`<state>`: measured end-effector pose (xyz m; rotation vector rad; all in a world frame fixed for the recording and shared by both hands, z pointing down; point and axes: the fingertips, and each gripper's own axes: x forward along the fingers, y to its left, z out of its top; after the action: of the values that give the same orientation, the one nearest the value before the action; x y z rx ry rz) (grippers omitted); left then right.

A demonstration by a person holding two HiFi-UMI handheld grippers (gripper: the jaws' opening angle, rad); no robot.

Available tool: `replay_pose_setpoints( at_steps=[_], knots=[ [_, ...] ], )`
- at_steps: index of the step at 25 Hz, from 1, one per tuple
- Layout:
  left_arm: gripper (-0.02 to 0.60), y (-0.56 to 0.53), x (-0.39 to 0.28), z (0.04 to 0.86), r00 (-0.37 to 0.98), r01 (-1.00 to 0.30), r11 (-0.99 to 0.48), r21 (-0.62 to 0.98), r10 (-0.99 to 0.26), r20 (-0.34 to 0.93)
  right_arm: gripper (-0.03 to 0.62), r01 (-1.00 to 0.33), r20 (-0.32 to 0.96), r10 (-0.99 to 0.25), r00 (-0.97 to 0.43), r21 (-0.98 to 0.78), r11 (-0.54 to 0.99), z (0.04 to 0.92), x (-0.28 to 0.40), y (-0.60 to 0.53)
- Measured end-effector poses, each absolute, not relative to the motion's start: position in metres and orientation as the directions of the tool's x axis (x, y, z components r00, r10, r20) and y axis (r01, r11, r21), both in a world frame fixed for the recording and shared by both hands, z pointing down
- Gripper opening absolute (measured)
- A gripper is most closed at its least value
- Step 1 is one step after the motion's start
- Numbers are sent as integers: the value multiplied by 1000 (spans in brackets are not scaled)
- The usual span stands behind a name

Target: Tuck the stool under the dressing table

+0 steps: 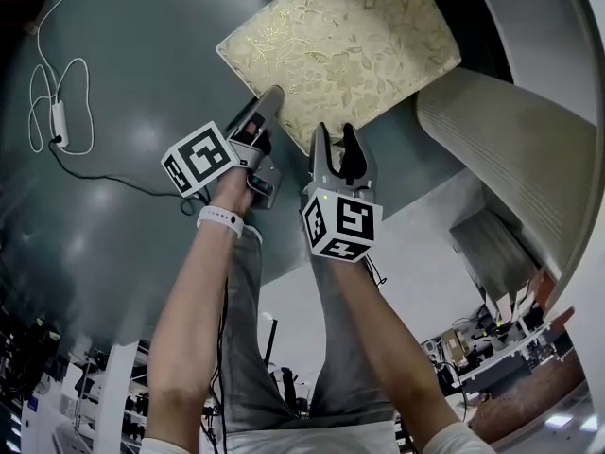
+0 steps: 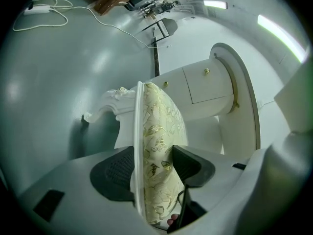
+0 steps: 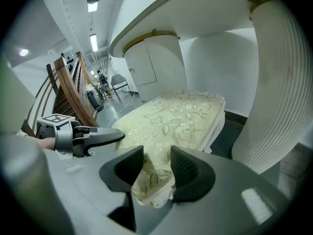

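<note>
stool (image 1: pixel 340 45) — seat edge tight in left hand-held gripper (image 1: pixel 268 102), corner tight in right hand-held gripper (image 1: pixel 335 134)

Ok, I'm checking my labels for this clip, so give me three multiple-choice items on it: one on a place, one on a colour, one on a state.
1. Where does the white cable lie? A in a drawer; B on the floor, left of the stool in the head view; C over a chair back.
2. The stool's cushion is: A plain red; B blue striped; C pale gold with a leaf pattern.
3. The left gripper is: A closed on the stool; B open, away from the stool; C holding the cable.
Answers: 1 B, it loops on the dark floor. 2 C, gold leaves cover the fabric. 3 A, its pads press the seat from both sides.
</note>
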<state>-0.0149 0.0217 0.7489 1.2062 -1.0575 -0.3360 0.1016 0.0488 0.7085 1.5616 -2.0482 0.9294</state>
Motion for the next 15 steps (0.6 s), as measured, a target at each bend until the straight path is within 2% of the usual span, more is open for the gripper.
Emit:
replay_pose_setpoints(
  at_steps=[6, 13, 15],
  knots=[
    [252, 21, -20, 751, 500, -322, 371, 871, -715, 489, 187, -946, 646, -692, -322, -244, 213, 696, 125, 31],
    [252, 26, -32, 749, 484, -266, 370, 890, -747, 456, 189, -949, 605, -736, -304, -125, 289, 699, 146, -20],
    [252, 26, -35, 745, 483, -257, 361, 896, -755, 443, 218, -937, 593, -734, -331, -117, 328, 701, 139, -33]
  ],
)
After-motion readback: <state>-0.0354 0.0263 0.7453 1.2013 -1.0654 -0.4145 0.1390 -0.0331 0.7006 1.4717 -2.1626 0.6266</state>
